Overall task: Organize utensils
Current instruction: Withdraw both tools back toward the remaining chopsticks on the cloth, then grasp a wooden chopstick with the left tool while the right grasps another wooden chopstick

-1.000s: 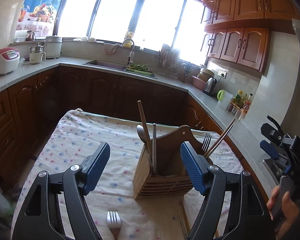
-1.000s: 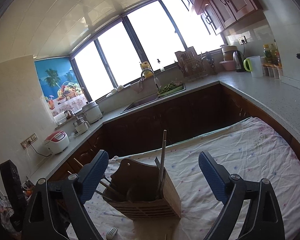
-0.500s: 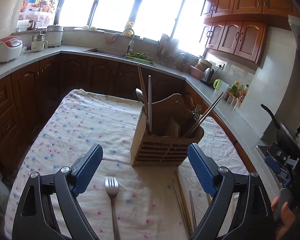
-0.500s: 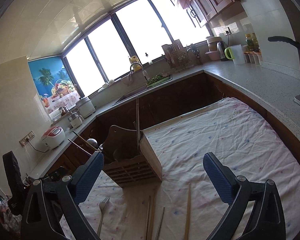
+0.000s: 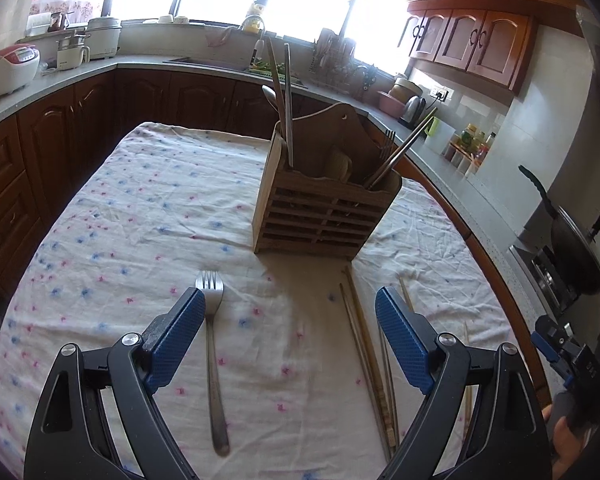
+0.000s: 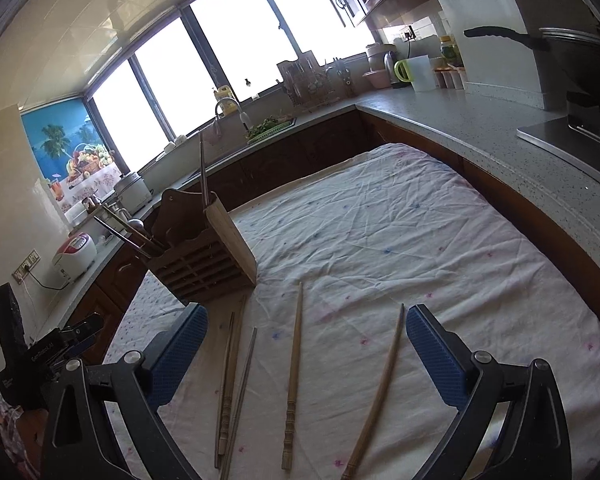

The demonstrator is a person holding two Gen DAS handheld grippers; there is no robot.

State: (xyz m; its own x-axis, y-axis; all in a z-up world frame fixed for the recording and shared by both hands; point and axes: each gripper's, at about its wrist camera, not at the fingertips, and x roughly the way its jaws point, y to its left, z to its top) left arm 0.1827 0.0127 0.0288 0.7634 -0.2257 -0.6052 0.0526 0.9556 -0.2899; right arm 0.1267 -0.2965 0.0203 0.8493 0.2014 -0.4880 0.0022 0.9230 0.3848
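Your left gripper (image 5: 288, 340) hangs with jaws wide apart and empty over the cloth (image 5: 140, 208); your right gripper (image 6: 306, 354) is likewise spread and empty. The holder (image 5: 324, 204) stands upright mid-table, with bare cloth to its left and the counter (image 6: 480, 128) close along the right edge. The fork (image 5: 214, 356) lies flat just beside your left pad, tines toward the holder. The chopsticks (image 6: 294, 376) lie loose, long axes running roughly toward the holder, between your right jaws.
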